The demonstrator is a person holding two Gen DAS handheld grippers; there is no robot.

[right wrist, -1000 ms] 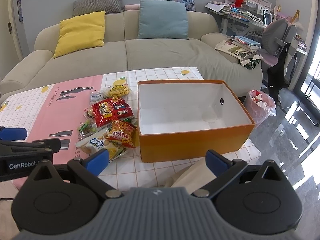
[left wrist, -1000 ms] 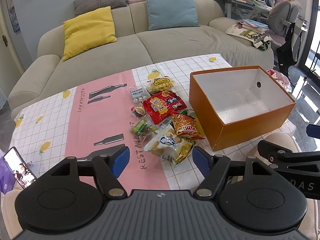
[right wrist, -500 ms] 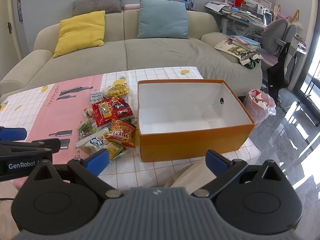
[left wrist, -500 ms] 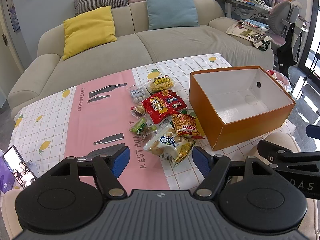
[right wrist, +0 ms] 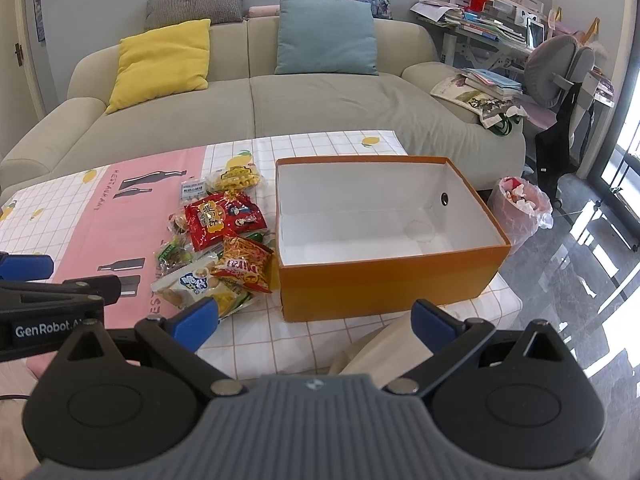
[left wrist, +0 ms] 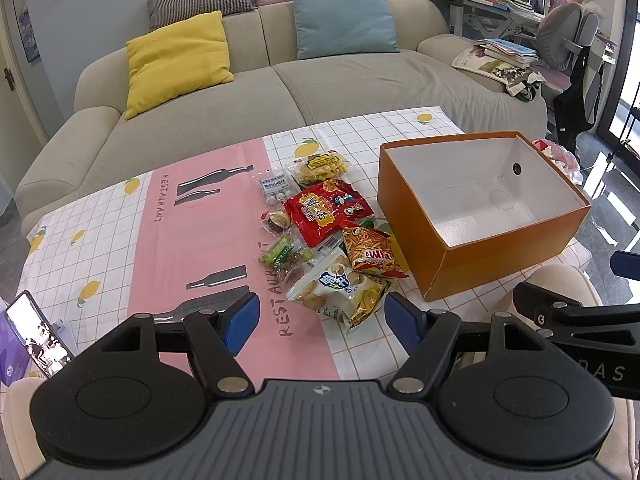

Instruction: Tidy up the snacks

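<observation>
- Left gripper: black frame, blue pads, fingers spread wide, nothing between them. It hovers over the near edge of the counter, which is covered in a pink-and-white checked cloth with lemon prints.
- Right gripper: same build, fingers spread wide and empty, held above the near edge in front of the box.
- White-and-blue biscuit bag: nearest snack, flat on the cloth, just beyond the left gripper's fingertips, lying over a yellow-green packet.
- Orange-yellow bag of stick snacks: overlaps the biscuit bag's far side, just beside the box's left wall.
- Small green packets: to the left of those two bags.
- Large red crinkled snack bag: middle of the pile, partly overlapping the stick-snack bag.
- Small clear packet of round sweets and clear bag of yellow puffs: far end of the pile.
- Open orange cardboard box with white interior: right of the pile, upright, no snack inside; a round hole shows in its right wall.
- Beige sofa: beyond the counter, carrying a yellow cushion and a blue cushion.
</observation>
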